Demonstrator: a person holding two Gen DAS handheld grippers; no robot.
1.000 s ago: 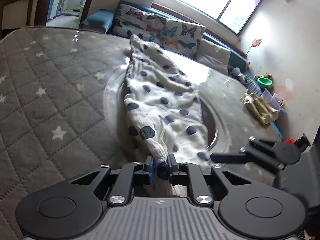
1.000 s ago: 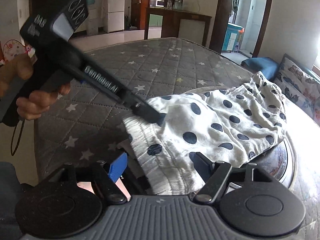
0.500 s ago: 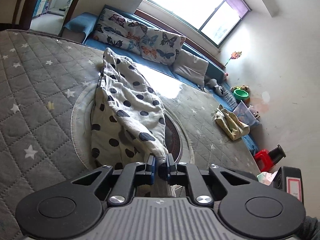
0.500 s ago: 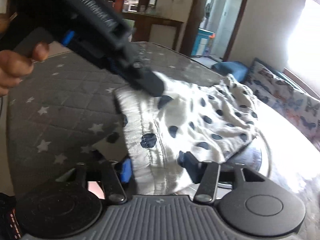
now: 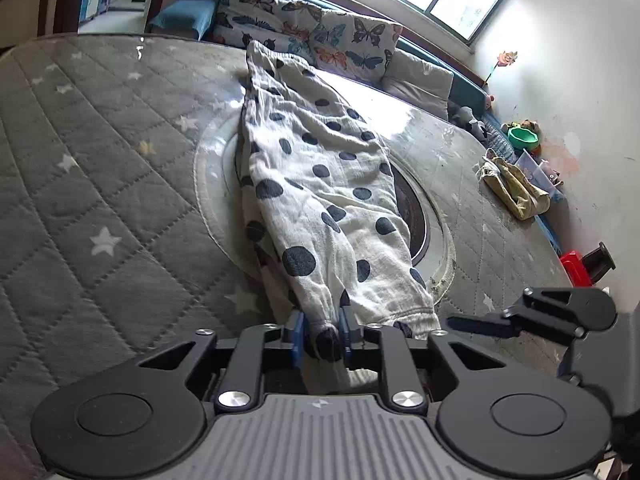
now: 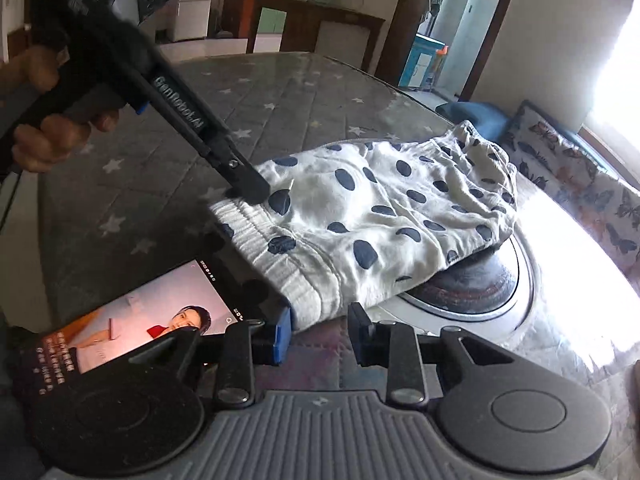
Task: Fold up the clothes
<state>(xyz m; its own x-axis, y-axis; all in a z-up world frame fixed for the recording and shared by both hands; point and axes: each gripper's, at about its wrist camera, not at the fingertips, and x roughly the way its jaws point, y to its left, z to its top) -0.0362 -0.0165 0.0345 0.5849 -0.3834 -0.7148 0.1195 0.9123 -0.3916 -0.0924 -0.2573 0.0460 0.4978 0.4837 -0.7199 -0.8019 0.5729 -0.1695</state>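
White dark-dotted cotton garment (image 5: 320, 184) spread across grey star-quilted counter (image 5: 100, 184).
Left tongs (image 5: 322, 338) clamped on its ribbed hem; right tongs (image 6: 318, 338) parted, hem corner between fingers, ungripped.

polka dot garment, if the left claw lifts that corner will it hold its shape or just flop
Probably flops: the polka dot garment lies wrinkled and bunches where the left claw pinches it. It looks thin, so likely light. The rest may drag across the quilted table cover.

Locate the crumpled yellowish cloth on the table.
In the left wrist view, the crumpled yellowish cloth lies at the far right edge of the grey star-quilted table, right of the white polka-dot garment, near the green bowl.
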